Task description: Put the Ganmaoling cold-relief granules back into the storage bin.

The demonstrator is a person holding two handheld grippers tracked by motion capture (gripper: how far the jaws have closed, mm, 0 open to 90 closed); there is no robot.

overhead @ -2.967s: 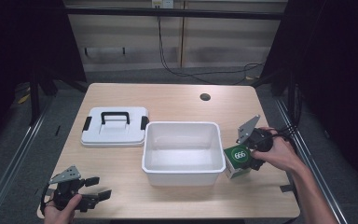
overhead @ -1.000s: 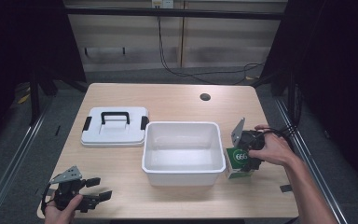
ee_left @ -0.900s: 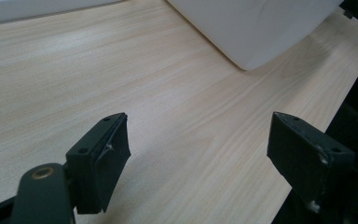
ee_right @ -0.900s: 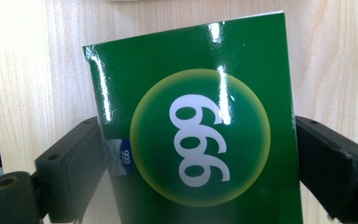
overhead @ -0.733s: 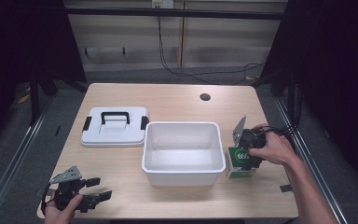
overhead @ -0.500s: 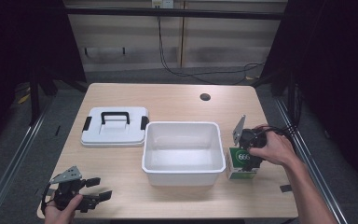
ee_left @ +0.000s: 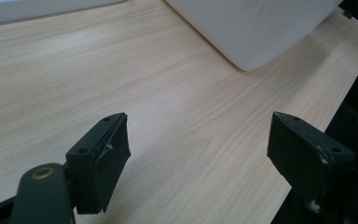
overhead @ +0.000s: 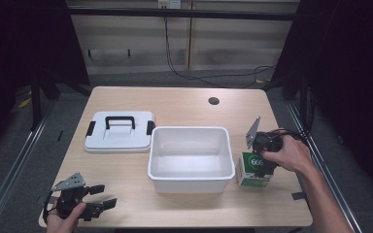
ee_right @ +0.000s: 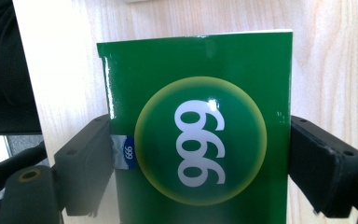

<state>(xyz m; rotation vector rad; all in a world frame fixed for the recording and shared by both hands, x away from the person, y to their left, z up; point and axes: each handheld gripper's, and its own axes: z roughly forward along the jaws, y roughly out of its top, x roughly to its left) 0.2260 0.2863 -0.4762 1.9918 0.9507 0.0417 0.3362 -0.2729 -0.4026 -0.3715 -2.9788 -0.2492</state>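
Right gripper view has your right gripper (ee_right: 200,158) pinching the green box (ee_right: 198,135) by its two side faces, standing on the table (overhead: 184,104) beside the bin (overhead: 192,170). Likely light, glossy, crushable card: squeeze gently. Your left gripper (overhead: 99,196) rests spread, empty.

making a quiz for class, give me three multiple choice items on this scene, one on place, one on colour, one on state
1. Where is the lid?
A. left of the tub
B. inside the tub
C. on the floor

2. What colour is the box?
A. red
B. green
C. blue

3. How is the left claw?
A. shut on the lid
B. shut on the box
C. open, holding nothing

Answers: 1 A, the high view shows the lid flat on the table beside the tub's left side. 2 B, the right claw grips a green box marked 666. 3 C, its jaws stand wide apart over bare table.
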